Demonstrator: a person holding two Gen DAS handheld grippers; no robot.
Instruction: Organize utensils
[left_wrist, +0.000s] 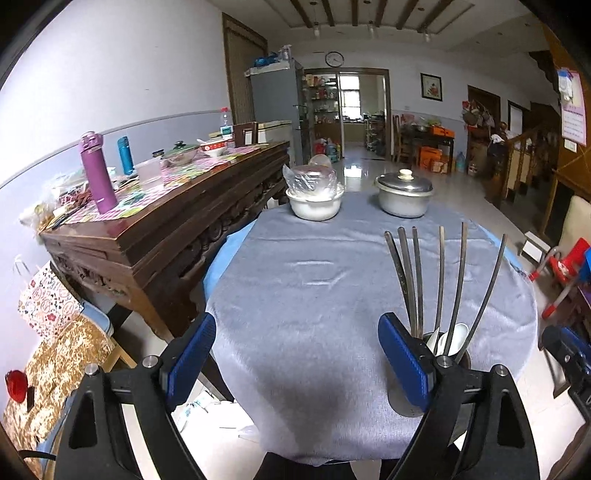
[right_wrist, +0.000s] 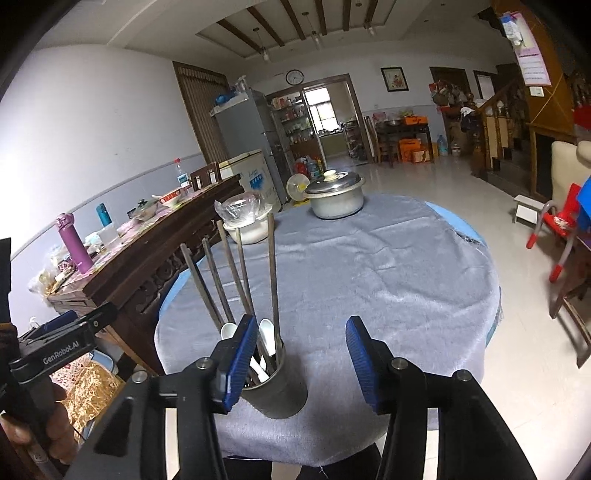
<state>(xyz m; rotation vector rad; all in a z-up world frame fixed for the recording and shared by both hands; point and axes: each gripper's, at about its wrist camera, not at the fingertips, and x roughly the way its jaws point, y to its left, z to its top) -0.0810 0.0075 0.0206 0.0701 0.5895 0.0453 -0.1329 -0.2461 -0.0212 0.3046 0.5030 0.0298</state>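
Tongs, left (left_wrist: 295, 356): blue ribbed pads spread wide, nothing held; right tongs (right_wrist: 301, 360): parted about halfway, empty. Desk (right_wrist: 388, 280): round, draped in grey napped cloth, near edge cut off. Lidded aluminium pot (right_wrist: 336, 199) at the far side. Metal cup (right_wrist: 279, 391), cylindrical, near edge, partly hidden behind a pad. Chopsticks (right_wrist: 236, 280), dark, slender, and white spoons (right_wrist: 266, 336) upright inside; lower ends hidden.
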